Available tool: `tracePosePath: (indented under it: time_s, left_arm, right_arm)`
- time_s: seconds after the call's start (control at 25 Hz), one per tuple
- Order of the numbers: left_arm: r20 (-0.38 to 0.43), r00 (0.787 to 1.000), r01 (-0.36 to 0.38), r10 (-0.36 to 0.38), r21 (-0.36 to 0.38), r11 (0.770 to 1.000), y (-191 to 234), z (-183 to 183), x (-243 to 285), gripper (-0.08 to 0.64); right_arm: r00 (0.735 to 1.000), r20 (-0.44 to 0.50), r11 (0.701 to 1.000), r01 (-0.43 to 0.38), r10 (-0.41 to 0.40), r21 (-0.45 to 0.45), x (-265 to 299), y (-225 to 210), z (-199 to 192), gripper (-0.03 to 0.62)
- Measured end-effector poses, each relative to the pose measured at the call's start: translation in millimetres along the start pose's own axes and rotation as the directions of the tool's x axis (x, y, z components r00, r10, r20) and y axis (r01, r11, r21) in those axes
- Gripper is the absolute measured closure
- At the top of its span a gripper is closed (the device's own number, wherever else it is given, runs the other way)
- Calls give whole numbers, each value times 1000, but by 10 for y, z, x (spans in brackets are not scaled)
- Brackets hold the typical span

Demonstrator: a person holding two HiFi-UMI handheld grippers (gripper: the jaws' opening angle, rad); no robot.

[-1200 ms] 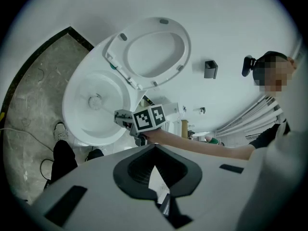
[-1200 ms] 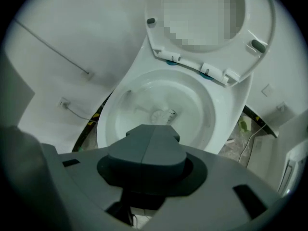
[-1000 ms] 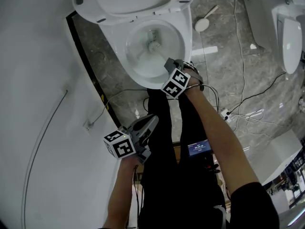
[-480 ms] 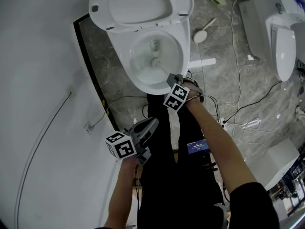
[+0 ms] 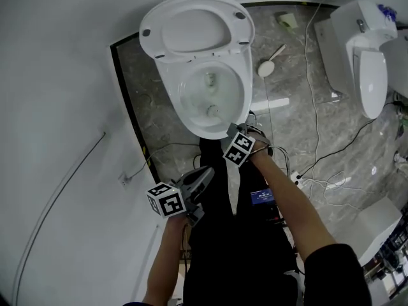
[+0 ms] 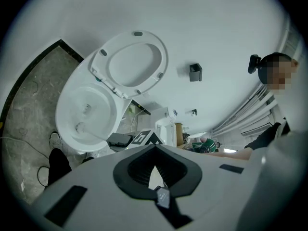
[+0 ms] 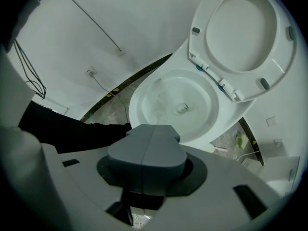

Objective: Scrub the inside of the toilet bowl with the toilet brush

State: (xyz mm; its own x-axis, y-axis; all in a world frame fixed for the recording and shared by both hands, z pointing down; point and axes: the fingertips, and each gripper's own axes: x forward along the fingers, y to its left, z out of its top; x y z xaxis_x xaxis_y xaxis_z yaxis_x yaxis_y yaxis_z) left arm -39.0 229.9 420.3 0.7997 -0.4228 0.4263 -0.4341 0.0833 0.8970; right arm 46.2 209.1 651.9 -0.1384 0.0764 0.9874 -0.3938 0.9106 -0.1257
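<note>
Since a second ago, the brush (image 5: 212, 111) has been drawn toward the front of the toilet bowl (image 5: 171, 97), its handle clamped in the closed right tongs (image 5: 229, 130). The left tongs (image 5: 207, 172) are held together, empty. Light, stiff, wet-slippery plastic is expected, best gripped high on the handle.

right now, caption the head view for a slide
Right tool holds the toilet brush in the open toilet bowl; left tool idle, off the brush.
</note>
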Motion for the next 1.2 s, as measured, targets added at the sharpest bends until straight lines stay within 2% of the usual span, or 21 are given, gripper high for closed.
tracePosePath:
  time_s: [0.12,0.28,0.44,0.52,0.72,0.92,1.2]
  left_arm:
    - [0,1000,4,-4,11,1000,-104,19,-37,549]
    - [5,1000,8,-8,23,1000,-261,96,-73,549]
    - [13,1000,13,-13,48,999,-435,198,-135,549]
    - [21,1000,13,-14,62,998,-497,262,-164,549]
    - [58,998,7,-12,86,996,-603,410,-313,549]
    - [98,995,8,-19,111,994,-761,470,-407,549]
    - [137,990,19,-39,144,989,-1037,509,-454,549]
  right_arm:
    - [1000,-9,999,-19,20,40,-92,37,-60,430]
    - [998,-8,988,-55,57,142,-218,18,-96,430]
    - [996,11,955,-85,86,283,-367,-88,-80,431]
    - [996,20,941,-91,89,325,-445,-161,-76,431]
    - [991,90,926,-122,96,356,-723,-216,30,431]
    - [980,184,933,-137,79,332,-1167,-248,122,431]
    - [933,359,946,-140,27,291,-1982,-369,212,431]
